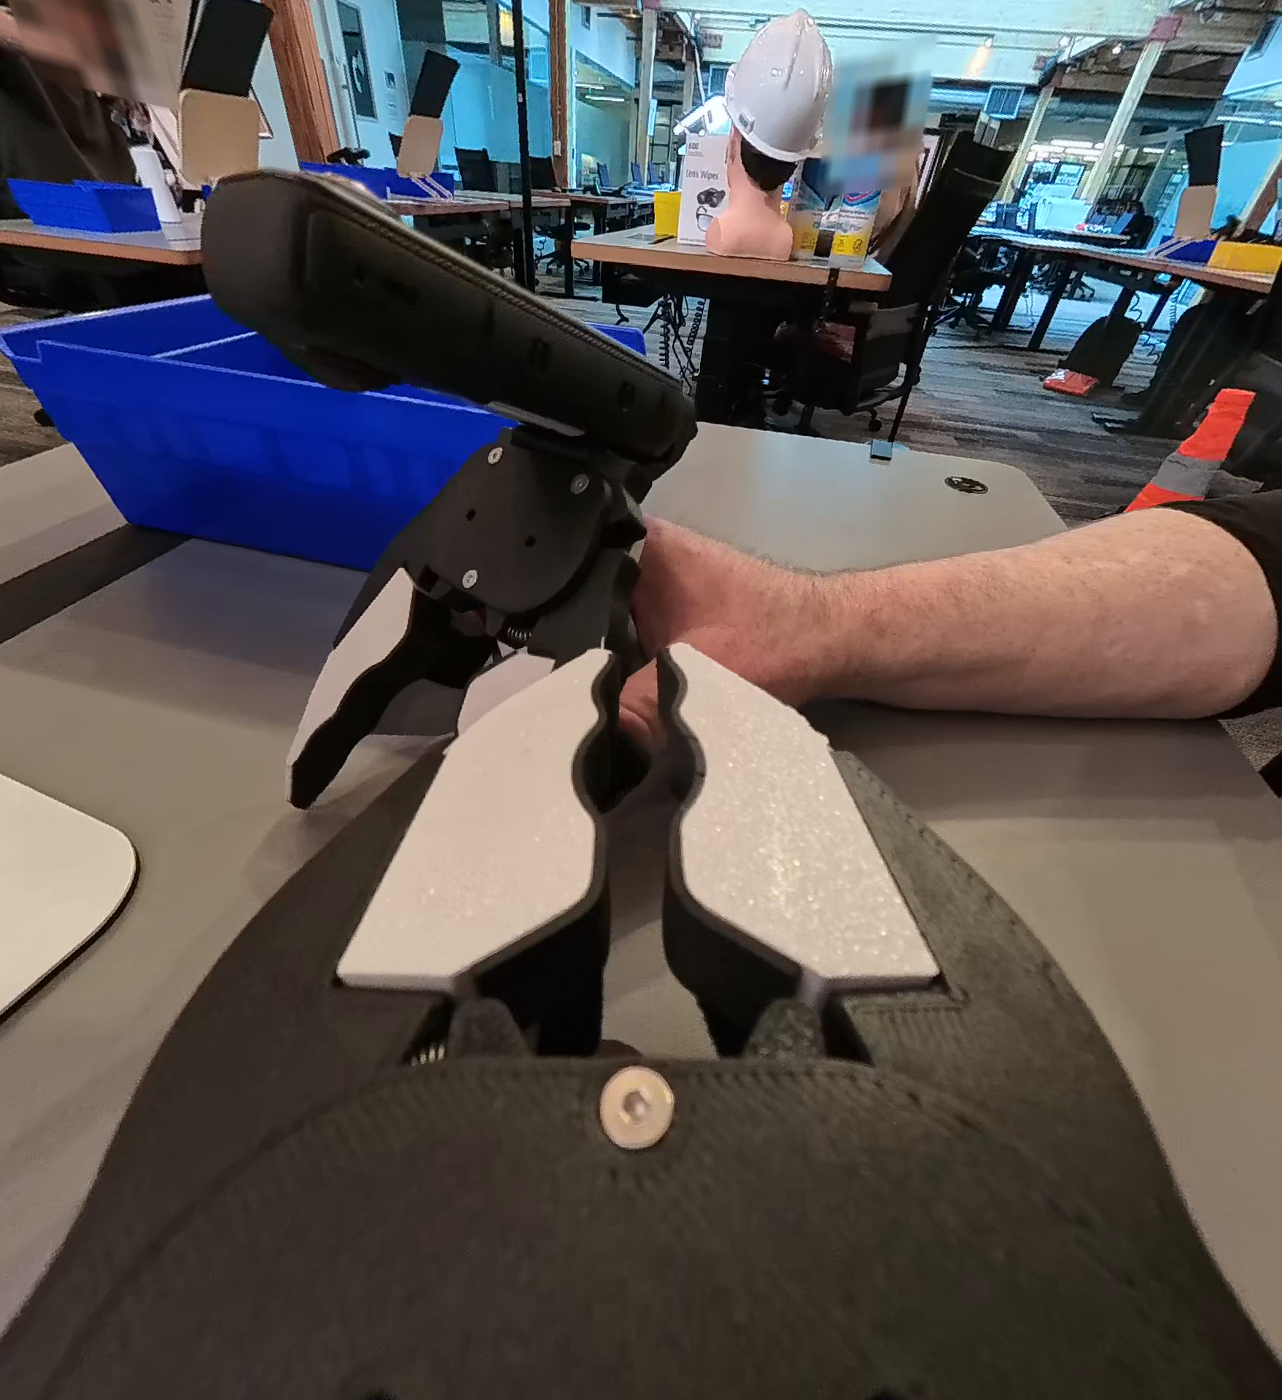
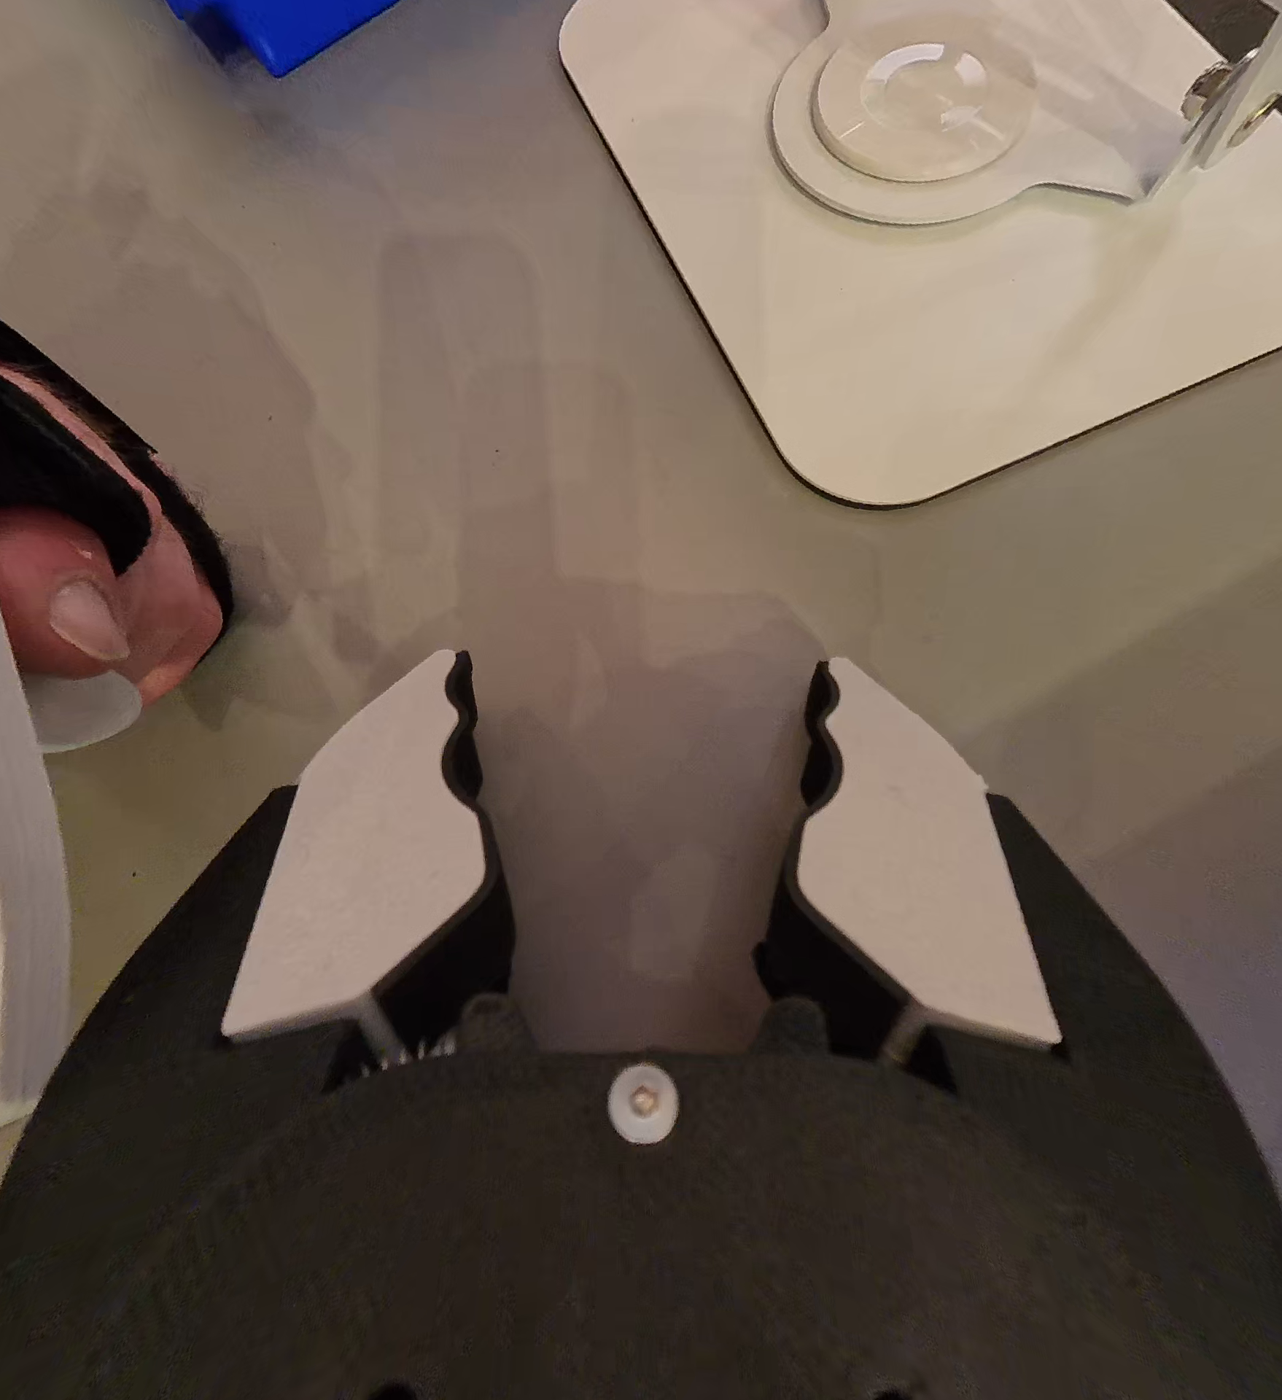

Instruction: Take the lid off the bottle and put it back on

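Nearby, a big blue plastic bin (image 1: pixel 244 424) sits behind the right gripper (image 2: pixel 642 727), jaws apart over bare grey surface (image 2: pixel 471 379); left gripper (image 1: pixel 634 727) jaws nearly together, holding nothing

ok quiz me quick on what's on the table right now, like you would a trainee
1. True or false: the black-and-white two-finger right gripper is shut on a bottle lid.
2. In the left wrist view, what colour is the plastic bin behind the right gripper? A red, B blue, C green.
3. Fill in: the clear round suction cup sits on a flat white ____ with rounded corners.

Key: 1 false, it is open and empty over the grey table, and no lid or bottle shows in either view. 2 B. 3 board.
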Demonstrator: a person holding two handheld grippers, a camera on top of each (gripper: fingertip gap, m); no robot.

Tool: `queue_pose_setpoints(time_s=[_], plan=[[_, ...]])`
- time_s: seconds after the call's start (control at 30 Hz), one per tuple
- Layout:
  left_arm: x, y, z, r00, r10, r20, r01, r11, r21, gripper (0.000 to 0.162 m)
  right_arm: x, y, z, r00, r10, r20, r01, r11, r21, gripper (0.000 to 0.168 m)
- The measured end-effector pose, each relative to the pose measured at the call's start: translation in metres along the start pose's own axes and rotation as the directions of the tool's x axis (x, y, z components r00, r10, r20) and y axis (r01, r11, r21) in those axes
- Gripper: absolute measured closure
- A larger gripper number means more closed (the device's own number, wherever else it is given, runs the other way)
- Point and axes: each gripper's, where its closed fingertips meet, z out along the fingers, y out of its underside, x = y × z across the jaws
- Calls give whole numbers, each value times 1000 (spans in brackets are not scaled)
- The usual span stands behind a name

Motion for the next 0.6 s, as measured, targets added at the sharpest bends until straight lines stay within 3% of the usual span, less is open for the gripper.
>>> queue_pose_setpoints(time_s=[0.6], plan=[[-1,0,0,1000,-18,-13,18,1000,0,153,0,3,2,1000,-13,-1,13,1000,-23,86]])
